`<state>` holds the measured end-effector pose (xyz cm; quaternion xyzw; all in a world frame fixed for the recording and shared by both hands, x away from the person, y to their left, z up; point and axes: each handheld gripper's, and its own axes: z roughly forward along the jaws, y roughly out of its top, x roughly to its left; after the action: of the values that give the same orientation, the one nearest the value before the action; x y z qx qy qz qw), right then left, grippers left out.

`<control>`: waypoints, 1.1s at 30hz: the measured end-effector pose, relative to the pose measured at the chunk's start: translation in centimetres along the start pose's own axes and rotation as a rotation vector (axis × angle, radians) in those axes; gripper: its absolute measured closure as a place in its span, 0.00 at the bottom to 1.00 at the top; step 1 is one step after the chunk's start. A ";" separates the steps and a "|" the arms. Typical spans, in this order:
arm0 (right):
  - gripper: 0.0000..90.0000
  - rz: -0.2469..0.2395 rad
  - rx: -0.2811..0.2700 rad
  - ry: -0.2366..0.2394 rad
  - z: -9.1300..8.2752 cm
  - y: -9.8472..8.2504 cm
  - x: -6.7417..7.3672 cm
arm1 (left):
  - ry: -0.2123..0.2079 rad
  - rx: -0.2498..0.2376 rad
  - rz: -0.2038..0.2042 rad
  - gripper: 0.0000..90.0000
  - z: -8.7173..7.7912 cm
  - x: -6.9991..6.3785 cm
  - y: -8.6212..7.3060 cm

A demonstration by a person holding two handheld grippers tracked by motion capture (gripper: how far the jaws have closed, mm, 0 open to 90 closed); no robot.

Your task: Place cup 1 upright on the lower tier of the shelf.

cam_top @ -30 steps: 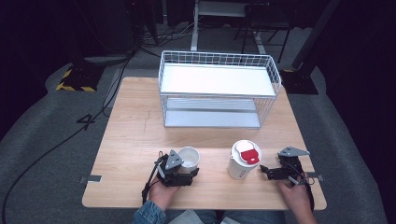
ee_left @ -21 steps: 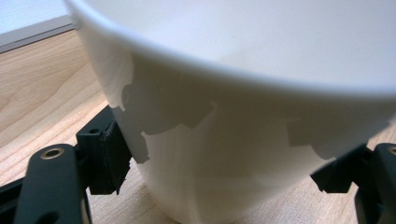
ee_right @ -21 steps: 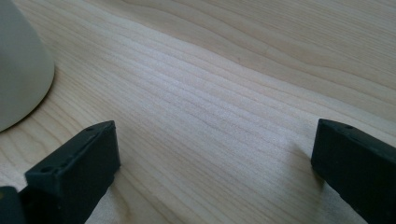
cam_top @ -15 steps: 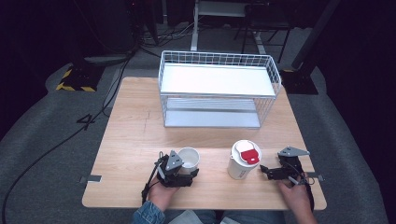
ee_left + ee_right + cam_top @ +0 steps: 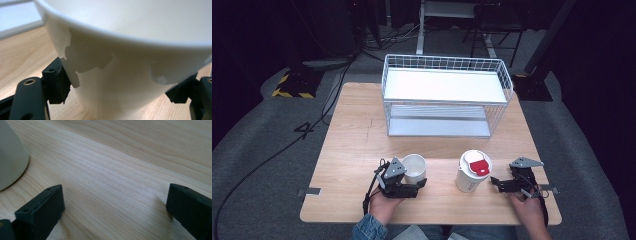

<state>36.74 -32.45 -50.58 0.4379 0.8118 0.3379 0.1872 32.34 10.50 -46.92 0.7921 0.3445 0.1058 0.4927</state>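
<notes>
2 cups stand near the front edge of the table (image 5: 352, 150) in the high view: an open white cup (image 5: 414, 168) to the left and a lidded white cup (image 5: 473, 171) with a red tab to the right, well apart from each other. The left gripper (image 5: 418, 184) sits at the open cup's near side, its fingers reaching around the base. The right gripper (image 5: 496, 183) lies just right of the lidded cup and apart from it. A white wire shelf rack (image 5: 446, 95) stands at the far side.

From the left gripper view, the open cup (image 5: 130, 62) sits between the fingers (image 5: 58, 83), which are spread wide; the left pad is at or just short of the wall, and I cannot tell whether it touches. The hold looks low, near the base, so a hard squeeze could dent the thin wall, and a loose one could let the cup slip or tip when lifted.

From the right gripper view, the fingers (image 5: 42, 210) are wide apart over bare table with nothing between them, and the lidded cup (image 5: 10, 160) shows only at the left edge. Closing from here would likely miss; swinging left carelessly could knock that taller cup over or push it toward the other cup.
</notes>
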 end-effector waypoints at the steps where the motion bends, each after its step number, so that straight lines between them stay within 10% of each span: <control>1: 0.02 0.000 0.000 0.000 0.0 0.0 0.0 | 0.007 0.002 0.018 0.25 0.0 -0.1 0.2; 33: 0.02 -0.002 -0.001 0.002 0.0 0.0 0.0 | 0.042 0.000 0.090 0.25 2.3 1.0 7.2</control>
<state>36.73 -32.45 -50.58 0.4368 0.8121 0.3386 0.1870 37.38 7.56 -42.10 0.8045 0.3186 0.1445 0.4799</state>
